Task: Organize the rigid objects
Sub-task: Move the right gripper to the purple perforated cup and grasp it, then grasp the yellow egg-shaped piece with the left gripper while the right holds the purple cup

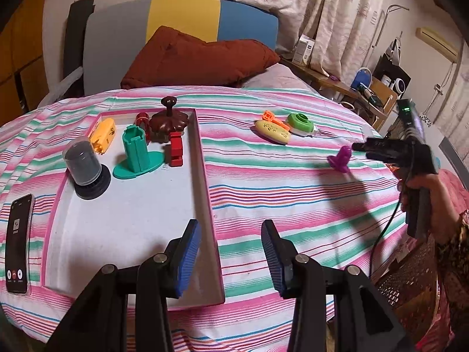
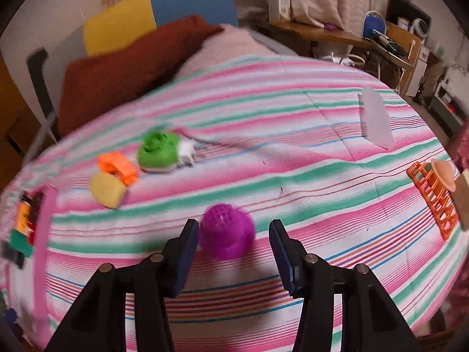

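A bed (image 1: 293, 193) fills the room's middle, spread with a pink, green and white striped cover. A rust-red pillow (image 1: 199, 58) lies at its head against a grey, yellow and blue headboard (image 1: 181, 17). Pale curtains (image 1: 337, 8) hang behind, and a cluttered wooden shelf (image 1: 331, 80) runs along the far side.

On the bed lies one white tray (image 1: 132, 211) with a pink rim. It holds six things: one black-based clear jar (image 1: 85, 170), one yellow piece (image 1: 103, 135), one green stand (image 1: 136, 154), one red block (image 1: 176, 151), one small red cylinder (image 1: 142, 119) and one brown knobbed lid (image 1: 169, 121). One phone (image 1: 19, 243) lies just left of the tray.

Loose on the cover, close together, are three things: one yellow oval (image 1: 272, 131), one orange piece (image 1: 272, 118) and one green and white disc (image 1: 300, 123). One purple toy (image 2: 227, 231) lies apart from them. At the right edge lies one orange rack (image 2: 436, 199).

The left claw (image 1: 231, 259) hangs half open and empty over the tray's near right corner. The right claw (image 2: 234, 252), a hand (image 1: 422, 193) gripping it, is parted with nothing pinched; the purple toy sits just ahead between its tips, seemingly free of the pads.
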Demonstrator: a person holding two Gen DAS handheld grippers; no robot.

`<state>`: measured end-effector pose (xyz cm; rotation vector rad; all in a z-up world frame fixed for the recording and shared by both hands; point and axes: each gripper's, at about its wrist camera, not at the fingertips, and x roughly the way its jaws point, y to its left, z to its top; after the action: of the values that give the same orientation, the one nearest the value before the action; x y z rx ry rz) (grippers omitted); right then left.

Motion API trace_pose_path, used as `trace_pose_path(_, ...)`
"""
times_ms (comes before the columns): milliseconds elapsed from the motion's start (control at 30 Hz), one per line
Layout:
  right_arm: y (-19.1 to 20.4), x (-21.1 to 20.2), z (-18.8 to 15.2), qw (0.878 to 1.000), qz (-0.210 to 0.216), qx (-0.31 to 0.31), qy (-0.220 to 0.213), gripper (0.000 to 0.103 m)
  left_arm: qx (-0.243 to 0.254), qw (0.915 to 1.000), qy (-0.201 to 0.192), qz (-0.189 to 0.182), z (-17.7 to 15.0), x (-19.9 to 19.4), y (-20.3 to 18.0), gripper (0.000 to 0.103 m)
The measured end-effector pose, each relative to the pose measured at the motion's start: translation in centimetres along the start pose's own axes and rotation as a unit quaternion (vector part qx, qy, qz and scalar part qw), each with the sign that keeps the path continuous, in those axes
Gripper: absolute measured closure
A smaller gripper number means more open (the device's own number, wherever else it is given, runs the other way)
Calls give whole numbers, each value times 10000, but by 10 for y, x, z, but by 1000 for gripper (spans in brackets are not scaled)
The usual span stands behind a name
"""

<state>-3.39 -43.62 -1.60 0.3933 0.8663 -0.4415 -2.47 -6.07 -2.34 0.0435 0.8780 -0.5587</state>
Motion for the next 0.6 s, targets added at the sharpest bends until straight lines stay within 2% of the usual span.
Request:
trace_pose_path(33, -7, -7, 1, 9995, 94, 274, -147, 42, -24, 10000, -5, -6, 0, 0, 1, 60)
trace_pose_path(100, -21, -14, 4, 9963, 261, 746, -340, 34, -67, 10000, 16, -24, 0, 0, 2, 60)
trace_pose_path(133, -25, -12, 5, 9958, 307, 816, -295, 34, -79, 10000, 26, -26, 0, 1, 2, 60)
trace_pose_path(367, 8, 24, 3, 9992, 235, -45, 333, 34, -9, 10000, 22, -41, 4, 2, -5, 60)
trace_pose_path(433, 20, 41, 4, 9980, 86, -316, 534, 35, 1, 10000, 60, -34, 6, 4, -8, 60)
trace_pose_path(467, 23, 47, 5, 9975, 33, -408, 580, 36, -6, 9999, 96, -41, 8, 6, -10, 60)
trace_pose_path(500, 25, 53, 5, 9968, -4, -509, 616, 45, -6, 9999, 123, -62, 10, 8, -12, 60)
trace_pose_path(533, 30, 60, 6, 9955, -48, -676, 667, 67, 8, 9999, 117, -64, 12, 10, -14, 60)
trace_pose_path(600, 32, 66, 7, 9940, -108, -856, 666, 71, 47, 9999, 85, -33, 17, 12, -20, 60)
